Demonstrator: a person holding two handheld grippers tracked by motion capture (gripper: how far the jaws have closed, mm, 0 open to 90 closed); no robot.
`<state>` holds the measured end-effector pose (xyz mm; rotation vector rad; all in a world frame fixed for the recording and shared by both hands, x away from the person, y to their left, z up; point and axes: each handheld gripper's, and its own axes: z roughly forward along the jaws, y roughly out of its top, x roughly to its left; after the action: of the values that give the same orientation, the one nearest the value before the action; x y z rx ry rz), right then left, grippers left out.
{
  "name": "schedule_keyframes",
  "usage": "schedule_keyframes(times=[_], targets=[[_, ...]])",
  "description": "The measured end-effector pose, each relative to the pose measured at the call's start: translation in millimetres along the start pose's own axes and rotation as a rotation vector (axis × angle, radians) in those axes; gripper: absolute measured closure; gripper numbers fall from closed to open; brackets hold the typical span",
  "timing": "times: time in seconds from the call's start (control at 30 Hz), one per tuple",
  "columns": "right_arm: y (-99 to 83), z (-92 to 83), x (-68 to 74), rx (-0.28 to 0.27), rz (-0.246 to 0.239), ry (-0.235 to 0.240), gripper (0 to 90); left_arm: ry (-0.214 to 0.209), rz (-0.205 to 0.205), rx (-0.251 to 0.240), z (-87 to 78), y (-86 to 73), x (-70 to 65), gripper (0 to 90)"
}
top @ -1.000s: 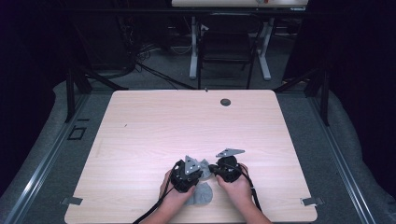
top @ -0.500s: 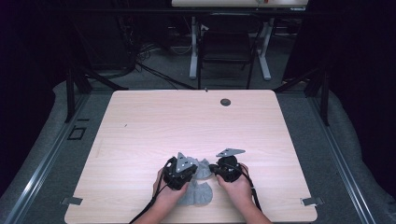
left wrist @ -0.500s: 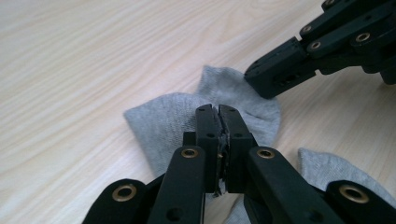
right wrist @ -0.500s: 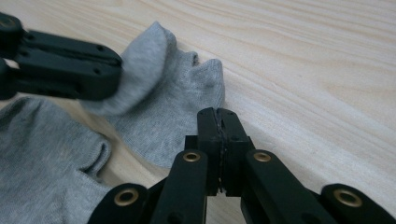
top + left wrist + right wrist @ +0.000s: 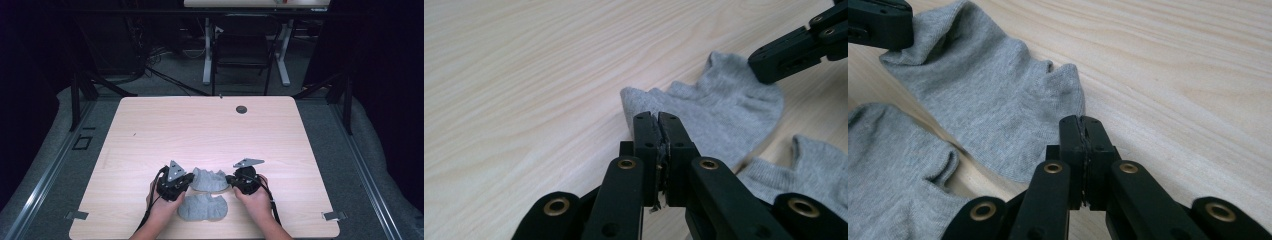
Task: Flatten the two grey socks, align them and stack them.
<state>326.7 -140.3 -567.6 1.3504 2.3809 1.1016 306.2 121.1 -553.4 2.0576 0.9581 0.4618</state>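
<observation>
A grey ankle sock [image 5: 210,180] lies stretched flat on the table between my two grippers. My left gripper [image 5: 191,179] is shut on its left edge; in the left gripper view the jaws [image 5: 659,120] meet over the sock's [image 5: 719,110] near corner. My right gripper [image 5: 229,179] is shut on the opposite end, its tips [image 5: 1083,122] closed at the sock's [image 5: 983,95] edge. A second grey sock [image 5: 202,207] lies loose just nearer the person, below the first, and is seen as sock [image 5: 809,170] and sock [image 5: 893,170].
The light wooden table [image 5: 200,130] has a small dark round hole [image 5: 241,109] near its far edge. Beyond the table stand a chair [image 5: 242,50] and desk legs on a grey floor. Both hands rest near the front edge.
The left hand has moved left, drawing the bunched sock out flat between the two grippers. The right hand has stayed put. The lower sock is now more exposed.
</observation>
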Motion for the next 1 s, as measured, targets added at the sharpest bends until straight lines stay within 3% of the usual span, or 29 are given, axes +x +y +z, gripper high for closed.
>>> schedule_keyframes(times=[0.47,0.63,0.8,1.0], targets=[[-0.3,0.4,1.9,-0.009,-0.004,0.002,89.1,0.036,-0.043,-0.011,-11.2,-9.7,19.6,80.1],[1.8,-4.9,1.1,-0.031,0.004,0.023,81.7,0.026,-0.053,-0.010,-12.9,-7.2,23.5,71.1],[8.8,-7.6,-3.1,-0.054,-0.014,0.024,75.3,0.029,-0.076,-0.011,-7.7,-3.1,29.1,65.2],[13.8,-4.1,-7.6,-0.046,-0.013,0.025,73.1,0.028,-0.066,0.023,6.1,-1.8,28.3,63.6]])
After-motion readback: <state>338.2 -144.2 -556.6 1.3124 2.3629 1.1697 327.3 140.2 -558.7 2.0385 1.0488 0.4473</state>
